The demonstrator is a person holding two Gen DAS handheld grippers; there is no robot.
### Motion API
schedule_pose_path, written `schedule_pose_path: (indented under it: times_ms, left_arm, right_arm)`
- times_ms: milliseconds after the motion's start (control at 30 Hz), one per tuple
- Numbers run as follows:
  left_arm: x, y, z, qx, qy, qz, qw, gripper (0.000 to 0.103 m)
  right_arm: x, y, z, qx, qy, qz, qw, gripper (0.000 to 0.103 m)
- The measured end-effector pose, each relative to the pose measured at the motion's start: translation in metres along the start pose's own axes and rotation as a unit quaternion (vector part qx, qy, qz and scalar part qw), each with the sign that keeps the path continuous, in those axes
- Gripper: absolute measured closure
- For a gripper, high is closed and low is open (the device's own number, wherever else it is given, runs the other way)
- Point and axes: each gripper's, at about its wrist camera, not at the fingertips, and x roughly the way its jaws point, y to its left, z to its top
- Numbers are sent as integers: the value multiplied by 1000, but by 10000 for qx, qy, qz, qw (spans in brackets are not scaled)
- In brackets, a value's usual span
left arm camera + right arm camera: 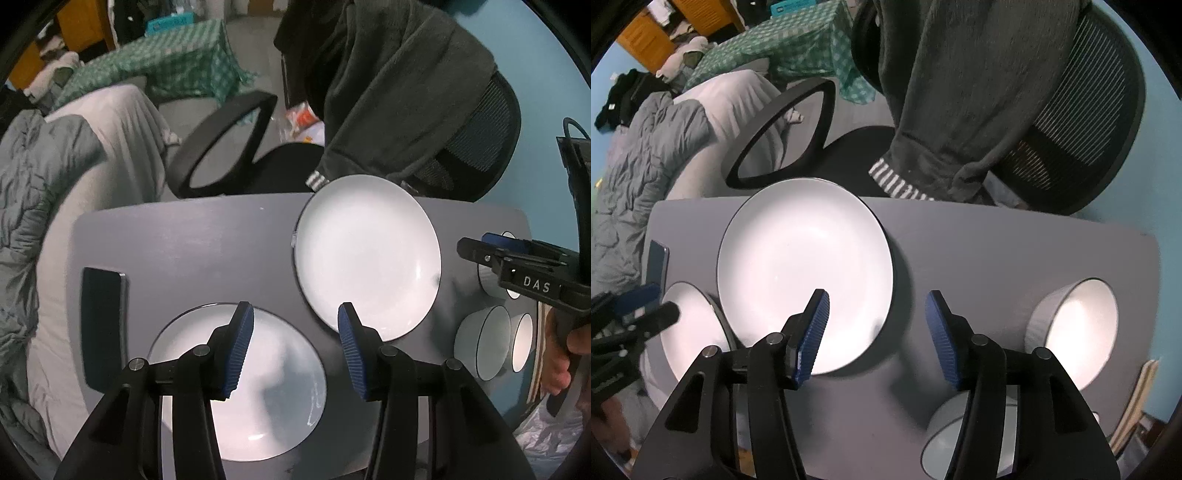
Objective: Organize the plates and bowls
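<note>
Grey table (207,240): right gripper (496,245) (reads "DAS").

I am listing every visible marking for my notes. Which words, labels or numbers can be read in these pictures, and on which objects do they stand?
"DAS": white letters on the black body of the right gripper, seen in the left wrist view.
White print on the left gripper, at the right wrist view's left edge: too blurred to read.
Plates, bowls, table: no text.

Two white plates (367,254) (240,384), two bowls (1075,332) (967,439), one dark phone (101,321), one table (192,240)
</note>
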Motion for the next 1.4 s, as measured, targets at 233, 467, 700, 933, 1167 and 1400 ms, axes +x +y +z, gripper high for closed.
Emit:
schedule_pose_path:
  times_ms: [233,467,700,933,1167,1400]
  left_arm:
    - [-29,12,-22,-150,-289,167,9993,55]
    - [-40,28,-47,-664,-362,160,9970,54]
    - [-46,49,-74,-979,-408,361,9937,54]
    - [-50,69,-97,-1167,-411,532,9909,54]
    - [-48,94,-114,-1361,-360,618,9881,54]
    - [-42,115,-119,-1283,-367,620,9891,54]
  right_arm:
    - [-26,14,-13,-161,-250,-138,9995,45]
    - [-40,32,-26,-490,-429,-246,9976,39]
    - [-42,46,-40,-710,-315,-100,9969,39]
    - [-37,57,-59,-742,-88,109,9971,39]
    - [-28,72,-75,-797,168,298,9962,39]
    - [-18,89,-84,-969,238,468,9939,39]
